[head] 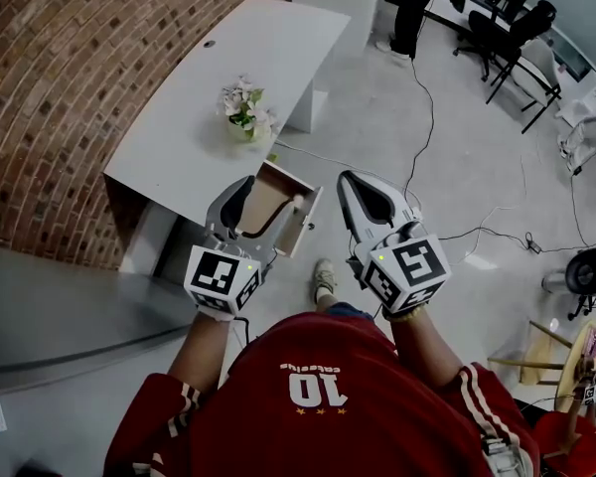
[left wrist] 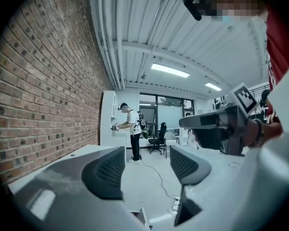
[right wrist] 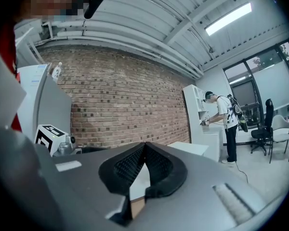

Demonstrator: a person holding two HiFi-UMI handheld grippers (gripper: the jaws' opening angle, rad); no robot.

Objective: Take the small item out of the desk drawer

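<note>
Over the single open drawer [head: 305, 225] the left gripper [left wrist: 145, 165] is held, fingers wide apart and empty, the right gripper [right wrist: 143, 165] beside it, fingers pressed together, one flower pot [head: 244, 109] is set on the desk [head: 268, 38] beyond it, and whether the small item lies inside cannot be told.

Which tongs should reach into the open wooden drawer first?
Left. The left tongs are open and sit right over the open wooden drawer; the right tongs are shut and off to its side.
</note>
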